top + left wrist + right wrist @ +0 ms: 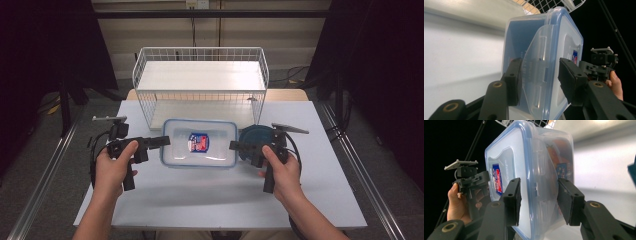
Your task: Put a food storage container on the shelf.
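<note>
Your left gripper and right gripper flank the lidded container, jaws open around its end latches.

Right gripper hides part of teal lid

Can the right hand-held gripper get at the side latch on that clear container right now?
Probably yes. The right hand-held gripper stands open with its jaws on either side of the latch flap at the end of the clear container, and nothing sits between them. The dark teal lid lies beside it, clear of the jaws.
</note>
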Demonstrator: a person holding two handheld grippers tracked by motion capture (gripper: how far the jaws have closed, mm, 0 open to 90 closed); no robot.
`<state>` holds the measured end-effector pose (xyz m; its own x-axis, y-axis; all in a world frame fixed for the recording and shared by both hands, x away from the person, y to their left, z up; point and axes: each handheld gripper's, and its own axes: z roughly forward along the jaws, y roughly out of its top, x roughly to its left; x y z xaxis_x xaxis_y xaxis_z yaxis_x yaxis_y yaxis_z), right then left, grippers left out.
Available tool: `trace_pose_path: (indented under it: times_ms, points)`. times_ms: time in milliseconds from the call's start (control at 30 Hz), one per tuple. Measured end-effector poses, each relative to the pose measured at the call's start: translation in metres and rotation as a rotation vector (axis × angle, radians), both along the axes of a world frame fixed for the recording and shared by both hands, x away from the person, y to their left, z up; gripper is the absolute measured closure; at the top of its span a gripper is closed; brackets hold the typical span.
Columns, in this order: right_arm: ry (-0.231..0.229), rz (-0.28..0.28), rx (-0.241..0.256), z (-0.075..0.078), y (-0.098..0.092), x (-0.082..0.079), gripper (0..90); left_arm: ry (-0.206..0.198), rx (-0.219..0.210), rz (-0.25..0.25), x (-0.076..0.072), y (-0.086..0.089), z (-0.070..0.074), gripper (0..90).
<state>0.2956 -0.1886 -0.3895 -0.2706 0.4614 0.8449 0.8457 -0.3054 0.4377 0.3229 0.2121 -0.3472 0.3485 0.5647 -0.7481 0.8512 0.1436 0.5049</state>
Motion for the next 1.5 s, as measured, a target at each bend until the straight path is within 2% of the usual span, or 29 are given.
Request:
trace_pose_path:
  times_ms: [67, 233, 300, 567, 833, 900, 967, 1200, 1300, 1500]
  points:
    - [-0.011, -0.012, -0.005, 0.009, -0.003, 0.006, 56.4, -0.013, -0.019, 0.004, 0.007, -0.003, 0.004, 55.1]
    - [-0.03, -0.03, -0.019, 0.026, -0.007, 0.016, 56.6, -0.022, -0.039, 0.003, 0.018, -0.007, 0.014, 54.9]
    - [-0.033, -0.036, -0.016, 0.031, -0.008, 0.022, 56.8, -0.039, -0.041, 0.01, 0.023, -0.007, 0.017, 54.9]
    - [-0.074, -0.071, -0.017, 0.057, -0.014, 0.047, 57.2, -0.045, -0.069, 0.009, 0.046, -0.013, 0.033, 54.9]
    - [-0.111, -0.125, -0.012, 0.077, -0.014, 0.076, 57.5, -0.05, -0.093, 0.033, 0.074, -0.015, 0.048, 54.8]
    - [-0.112, -0.131, -0.004, 0.081, -0.013, 0.083, 57.6, -0.058, -0.101, 0.042, 0.082, -0.013, 0.052, 54.8]
    - [-0.119, -0.14, 0.002, 0.084, -0.011, 0.09, 57.7, -0.054, -0.101, 0.043, 0.091, -0.012, 0.056, 54.8]
    - [-0.134, -0.177, 0.014, 0.096, -0.007, 0.117, 58.4, -0.036, -0.143, 0.069, 0.119, -0.01, 0.062, 54.8]
    - [-0.122, -0.196, 0.006, 0.099, -0.006, 0.129, 58.3, -0.026, -0.15, 0.084, 0.132, -0.011, 0.061, 54.7]
    - [-0.093, -0.238, 0.013, 0.096, -0.004, 0.147, 58.3, -0.018, -0.148, 0.12, 0.152, -0.014, 0.057, 54.2]
